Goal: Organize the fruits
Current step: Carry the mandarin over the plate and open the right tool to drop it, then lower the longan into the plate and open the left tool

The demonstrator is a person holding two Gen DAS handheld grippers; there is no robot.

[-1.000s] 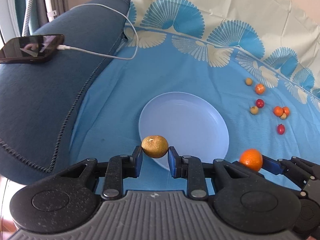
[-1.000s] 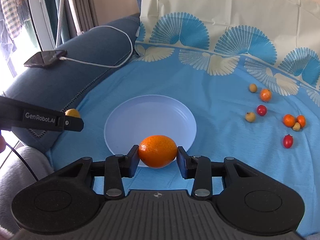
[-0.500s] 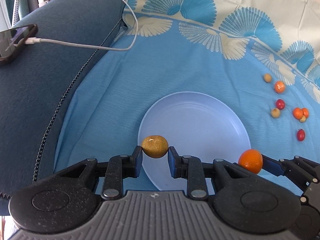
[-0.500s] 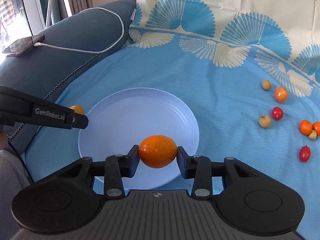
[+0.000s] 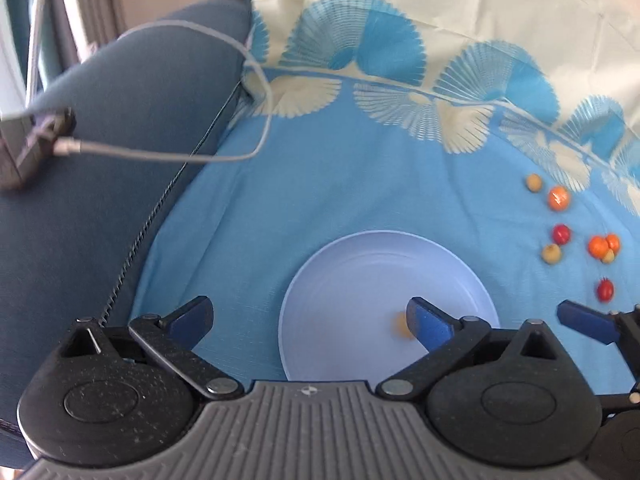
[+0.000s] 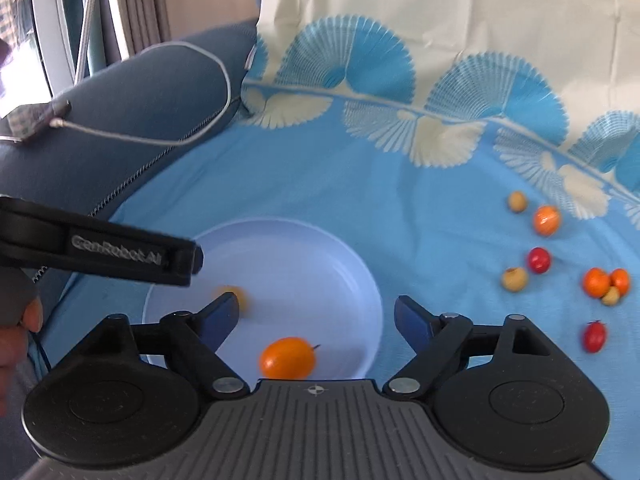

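The orange fruit point(image 6: 287, 358) and the small yellow-brown fruit point(image 5: 400, 323), both blurred, are in the pale blue plate point(image 5: 384, 256). Above it, the right hand-held gripper point(image 6: 314, 316) and the left hand-held gripper point(image 5: 308, 316) have just been opening; both stand wide apart, nothing between their pads. Loose small fruits point(image 6: 538, 260) lie to the right on the blue cloth point(image 5: 340, 184).

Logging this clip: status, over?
Both grippers, left and right, just opened, nothing between them. Orange and yellow fruit in plate. Eight small fruits remain on cloth. Nothing in the way.
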